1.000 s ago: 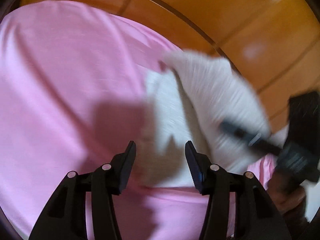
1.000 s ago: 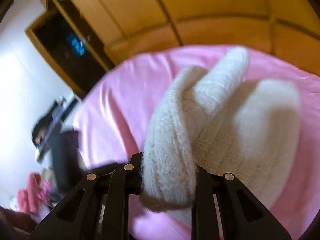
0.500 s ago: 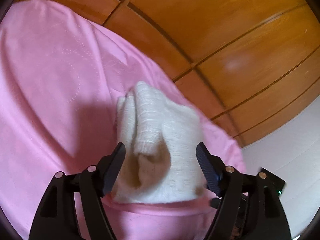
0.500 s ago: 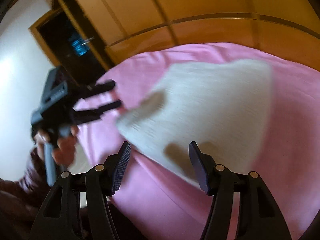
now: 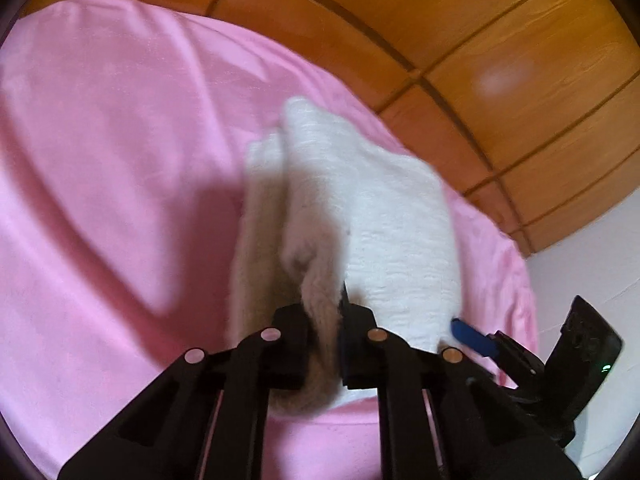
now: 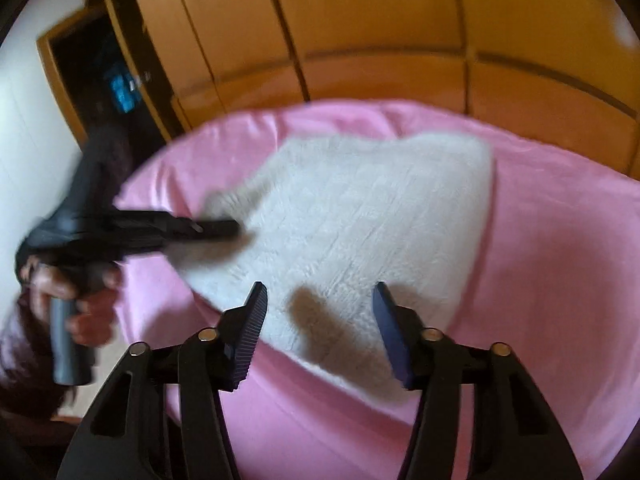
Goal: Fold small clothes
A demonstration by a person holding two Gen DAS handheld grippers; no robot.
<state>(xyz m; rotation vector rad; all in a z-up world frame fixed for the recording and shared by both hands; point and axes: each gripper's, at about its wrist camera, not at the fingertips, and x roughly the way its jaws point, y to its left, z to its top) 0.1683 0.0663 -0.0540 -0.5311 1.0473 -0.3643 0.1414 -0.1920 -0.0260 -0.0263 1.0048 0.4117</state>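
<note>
A small white knit garment (image 6: pixel 360 216) lies folded on a pink bedsheet (image 6: pixel 560 280). In the left wrist view my left gripper (image 5: pixel 322 320) is shut on the near edge of the garment (image 5: pixel 368 208), with a fold of it bunched between the fingers. In the right wrist view my right gripper (image 6: pixel 320 320) is open and empty, just above the garment's near edge. The left gripper (image 6: pixel 224 228) also shows there, pinching the garment's left corner. The right gripper's blue pad (image 5: pixel 472 334) shows at the garment's right edge in the left wrist view.
A wooden wardrobe (image 6: pixel 360 40) stands behind the bed, with an open dark compartment (image 6: pixel 104 80) at left. A white wall (image 5: pixel 600 260) is at right. The pink sheet (image 5: pixel 100 160) extends widely to the left of the garment.
My right gripper let go of the garment and opened. My left gripper moved in and shut on the garment's near edge. The garment now lies flatter on the sheet.
</note>
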